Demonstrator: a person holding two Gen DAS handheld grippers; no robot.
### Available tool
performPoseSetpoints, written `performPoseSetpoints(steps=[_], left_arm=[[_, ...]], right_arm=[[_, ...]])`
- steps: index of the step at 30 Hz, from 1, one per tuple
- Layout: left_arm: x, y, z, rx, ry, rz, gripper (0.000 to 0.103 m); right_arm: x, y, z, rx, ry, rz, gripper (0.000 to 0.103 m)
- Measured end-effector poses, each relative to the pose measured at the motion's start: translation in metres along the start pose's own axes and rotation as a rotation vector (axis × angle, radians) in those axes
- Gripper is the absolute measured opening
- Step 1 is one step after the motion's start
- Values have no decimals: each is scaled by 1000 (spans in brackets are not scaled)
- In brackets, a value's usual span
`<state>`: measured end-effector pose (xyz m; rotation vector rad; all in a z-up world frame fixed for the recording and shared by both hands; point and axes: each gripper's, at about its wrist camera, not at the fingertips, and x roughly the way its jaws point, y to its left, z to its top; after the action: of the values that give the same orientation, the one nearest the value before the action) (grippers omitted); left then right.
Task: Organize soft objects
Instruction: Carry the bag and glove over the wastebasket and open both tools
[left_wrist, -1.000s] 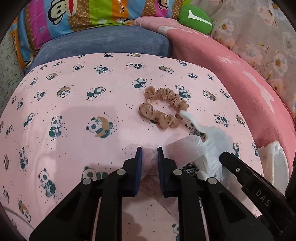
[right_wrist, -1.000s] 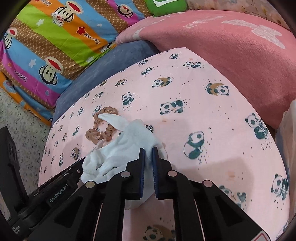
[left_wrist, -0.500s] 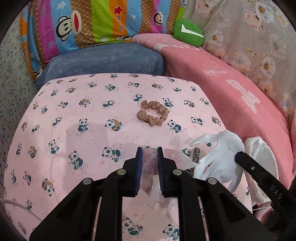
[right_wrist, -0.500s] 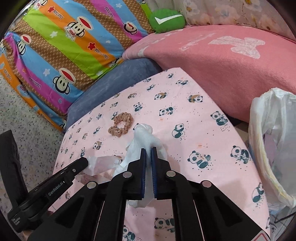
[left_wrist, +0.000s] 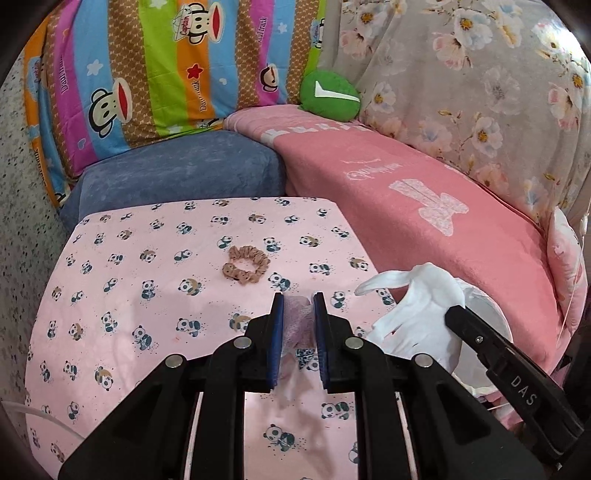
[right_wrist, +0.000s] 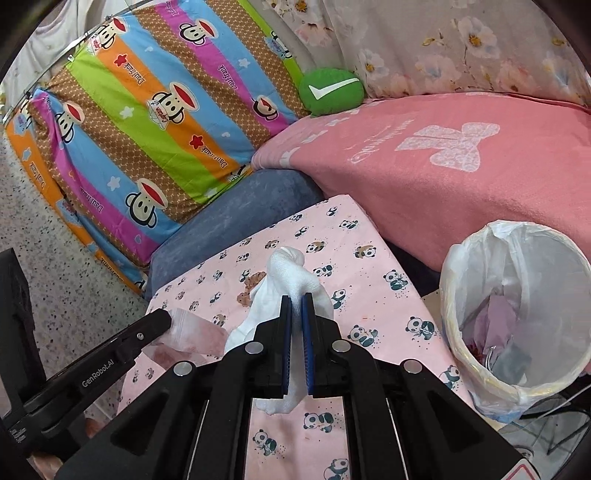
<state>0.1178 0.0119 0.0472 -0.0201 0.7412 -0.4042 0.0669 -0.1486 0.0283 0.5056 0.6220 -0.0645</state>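
Right fingers (right_wrist: 296, 299) pinching white glove (right_wrist: 291, 277), left fingers (left_wrist: 298, 301) clamping clear bag (left_wrist: 297, 325), bin (right_wrist: 454, 295) w/ liner holds pink & dark scraps

Your white glove (right_wrist: 291, 291) hangs limp above the panda-print cloth, its fingers drooping loose and one fingertip curling upward. Your clear plastic bag (left_wrist: 297, 325), pinkish and see-through, is crumpled and lifted off the cloth too, just beside the glove. The brown spotted scrunchie (left_wrist: 245, 264) lies flat on the cloth as a loose ring, apart from both.
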Motion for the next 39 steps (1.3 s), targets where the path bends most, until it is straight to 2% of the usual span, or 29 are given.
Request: performPoseSetpoints(steps=[17,33,39], left_arm=[[-4,-94,-5,156,-4,-110,16],[14,-177,-12,285,35,-217,16],[27,-197,-13,306,57,-259,16]], right_arm=[[-75,-62,9,77,-102,-67,8],[-105,-139,12,180,-149,-156,8],[-105,-161,14,210,-147,-183,8]])
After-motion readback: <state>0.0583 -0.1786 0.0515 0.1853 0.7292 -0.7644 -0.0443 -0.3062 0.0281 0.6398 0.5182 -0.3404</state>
